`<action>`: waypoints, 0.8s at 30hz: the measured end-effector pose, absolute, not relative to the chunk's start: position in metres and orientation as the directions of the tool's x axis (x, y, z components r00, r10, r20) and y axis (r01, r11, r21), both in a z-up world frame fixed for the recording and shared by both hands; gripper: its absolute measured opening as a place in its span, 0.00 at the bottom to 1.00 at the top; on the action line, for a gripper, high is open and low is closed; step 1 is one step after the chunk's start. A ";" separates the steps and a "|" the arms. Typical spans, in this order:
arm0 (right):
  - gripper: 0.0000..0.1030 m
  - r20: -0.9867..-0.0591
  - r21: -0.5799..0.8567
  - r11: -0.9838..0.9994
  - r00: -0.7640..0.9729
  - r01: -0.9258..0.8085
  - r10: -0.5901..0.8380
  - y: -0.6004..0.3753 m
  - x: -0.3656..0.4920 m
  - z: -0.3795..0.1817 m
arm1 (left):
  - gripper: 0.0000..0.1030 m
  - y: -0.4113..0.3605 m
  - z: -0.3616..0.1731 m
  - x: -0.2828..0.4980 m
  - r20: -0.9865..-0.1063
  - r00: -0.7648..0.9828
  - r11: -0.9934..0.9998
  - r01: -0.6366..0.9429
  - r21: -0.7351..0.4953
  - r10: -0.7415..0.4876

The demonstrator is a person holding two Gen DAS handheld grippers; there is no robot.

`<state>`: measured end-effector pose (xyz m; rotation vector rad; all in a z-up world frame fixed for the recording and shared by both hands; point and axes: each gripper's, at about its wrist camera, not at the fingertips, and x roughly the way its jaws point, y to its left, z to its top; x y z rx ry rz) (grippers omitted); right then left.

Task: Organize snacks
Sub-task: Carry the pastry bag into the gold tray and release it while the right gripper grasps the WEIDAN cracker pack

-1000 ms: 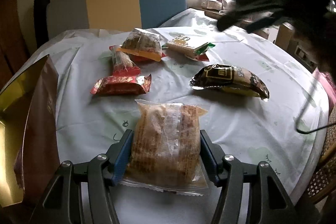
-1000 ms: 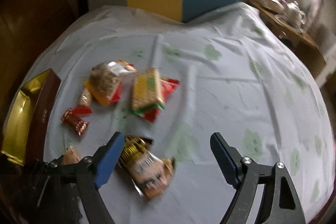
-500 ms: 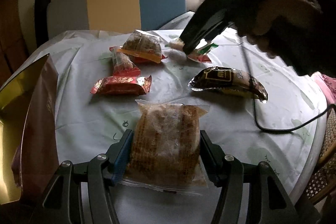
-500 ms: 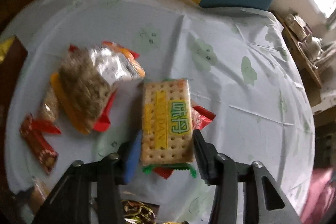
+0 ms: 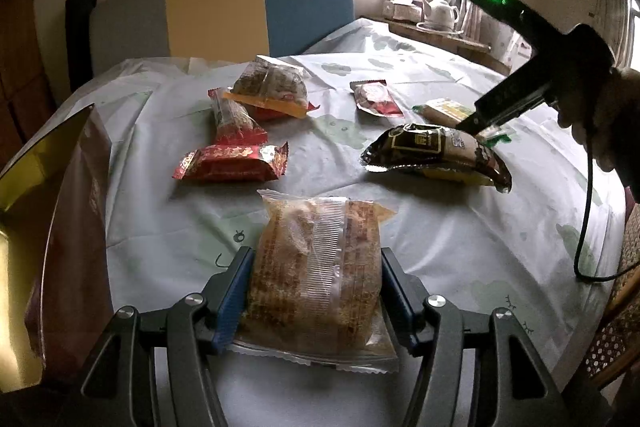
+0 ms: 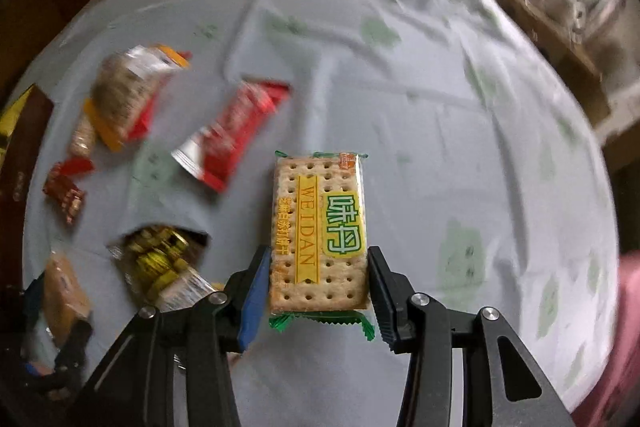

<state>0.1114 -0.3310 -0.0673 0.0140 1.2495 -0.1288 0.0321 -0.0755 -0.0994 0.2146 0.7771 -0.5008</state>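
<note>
Holding the cracker pack (image 6: 320,233) at lower centre, my right gripper (image 6: 316,297) has its jaws just closed across the short width, long axis pointing away. The left gripper (image 5: 316,297) is clamped on a pastry bag (image 5: 316,267); the gold box (image 5: 24,227) sits at that view's left edge, nearer my left hand.

The counter's cloth (image 6: 400,131) is pale blue-white with faint green blotches. The cracker packet (image 6: 320,231) is tan with a yellow band and green ends. The chair back (image 5: 224,3) shows grey, yellow and blue panels. The box (image 5: 24,227) is gold inside.
</note>
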 end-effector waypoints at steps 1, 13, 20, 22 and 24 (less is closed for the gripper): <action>0.46 -0.951 -0.056 0.992 0.297 0.115 -0.088 -0.334 0.111 -0.073 | 0.60 -0.077 -0.099 0.033 -0.723 0.598 0.860 0.511 0.010 -0.347; 0.46 -0.954 -0.094 0.991 0.278 0.091 -0.116 -0.330 0.114 -0.085 | 0.60 -0.038 -0.038 0.031 -0.687 0.570 0.870 0.455 -0.191 -0.450; 0.46 -0.950 -0.117 0.990 0.282 0.079 -0.135 -0.325 0.115 -0.083 | 0.60 0.048 -0.001 0.063 -0.671 0.639 0.922 0.186 -0.340 -0.377; 0.46 -0.949 -0.124 0.989 0.283 0.076 -0.141 -0.323 0.114 -0.082 | 0.60 0.082 -0.002 0.077 -0.685 0.646 0.919 0.070 -0.388 -0.338; 0.46 -0.947 -0.135 0.988 0.285 0.070 -0.149 -0.319 0.113 -0.082 | 0.60 0.106 -0.005 0.093 -0.715 0.637 0.923 -0.015 -0.385 -0.288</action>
